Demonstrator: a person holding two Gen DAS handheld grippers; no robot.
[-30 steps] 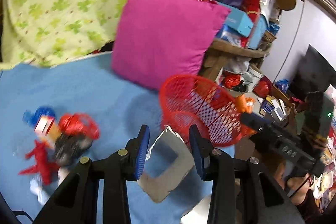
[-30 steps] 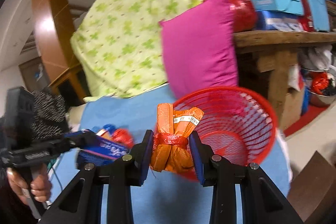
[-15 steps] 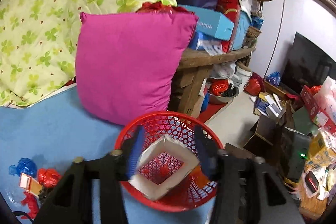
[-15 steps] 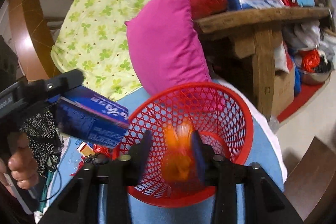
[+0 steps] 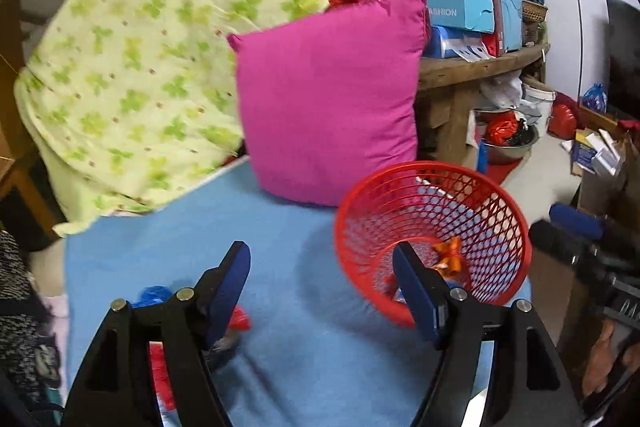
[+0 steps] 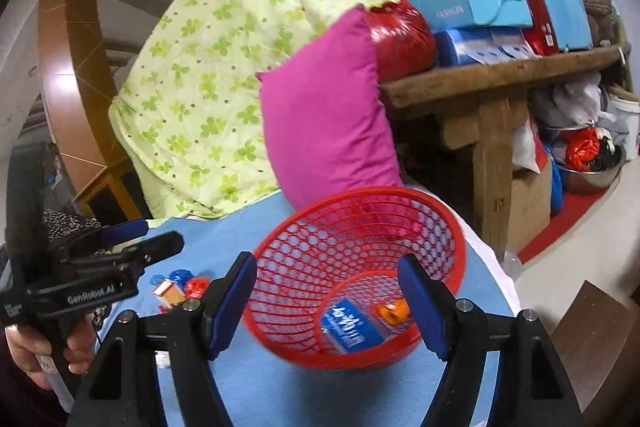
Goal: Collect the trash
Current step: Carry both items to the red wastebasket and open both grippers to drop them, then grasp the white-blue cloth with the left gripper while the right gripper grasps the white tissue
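A red mesh basket (image 5: 500, 239) (image 6: 320, 247) stands tilted on the blue bed sheet (image 5: 260, 227). Inside it lie a blue box (image 6: 352, 323) and an orange wrapper bundle (image 6: 394, 311) (image 5: 450, 259). My left gripper (image 5: 322, 287) hangs just left of the basket, its jaws opening with nothing held between them. My right gripper (image 6: 326, 303) hovers over the basket's near rim, jaws opening too and gripping nothing. A small heap of red and blue wrappers (image 6: 180, 281) (image 5: 154, 295) lies on the sheet to the left, partly hidden by my left finger.
A magenta pillow (image 5: 328, 99) leans behind the basket against a green clover quilt (image 5: 160, 47). A wooden table (image 6: 500, 75) piled with boxes stands at the right, with the bed edge and floor clutter below. A hand (image 6: 24, 351) holds the left gripper.
The left gripper carried the box over the basket and let it go; the right let go the orange bundle. Both pieces now lie in the basket, and both jaws have spread wide.
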